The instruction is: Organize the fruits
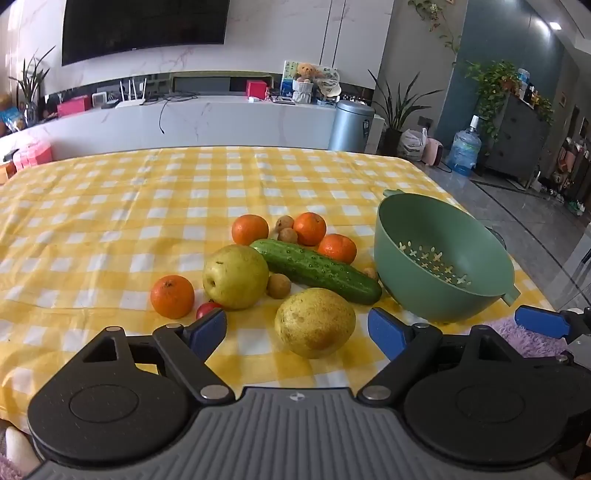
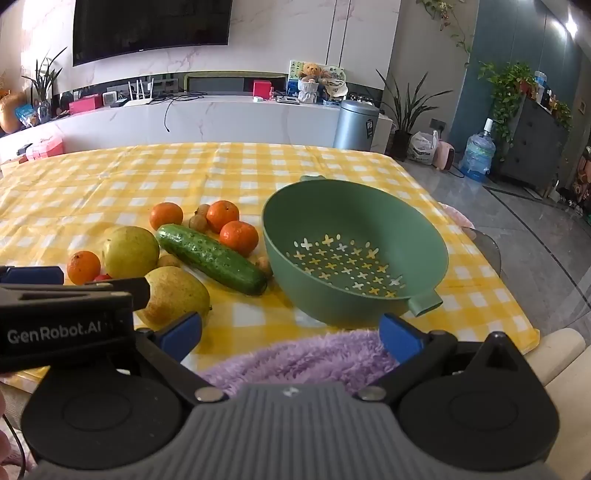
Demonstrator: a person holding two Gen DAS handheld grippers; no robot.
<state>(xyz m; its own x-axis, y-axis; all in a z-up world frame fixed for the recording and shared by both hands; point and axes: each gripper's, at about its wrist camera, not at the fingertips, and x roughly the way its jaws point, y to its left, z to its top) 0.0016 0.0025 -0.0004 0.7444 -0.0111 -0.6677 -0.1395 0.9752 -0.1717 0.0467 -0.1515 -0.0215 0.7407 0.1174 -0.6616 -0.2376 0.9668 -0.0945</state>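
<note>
Background stuff: big TV [image 1: 144, 27] on the wall, silver bin [image 1: 351, 125], water jug [image 1: 466, 149], teddy bear [image 1: 306, 72], some houseplants.

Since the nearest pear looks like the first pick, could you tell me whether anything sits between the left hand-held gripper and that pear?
Nothing visible does. The left hand-held gripper is open, and the speckled yellow-green pear lies just ahead between its blue fingertips on the yellow checked tablecloth. The long green cucumber lies behind the pear.

Both wrist views tilt down, close — sharing colander [image 1: 443, 258], perhaps nearer rightward.
</note>
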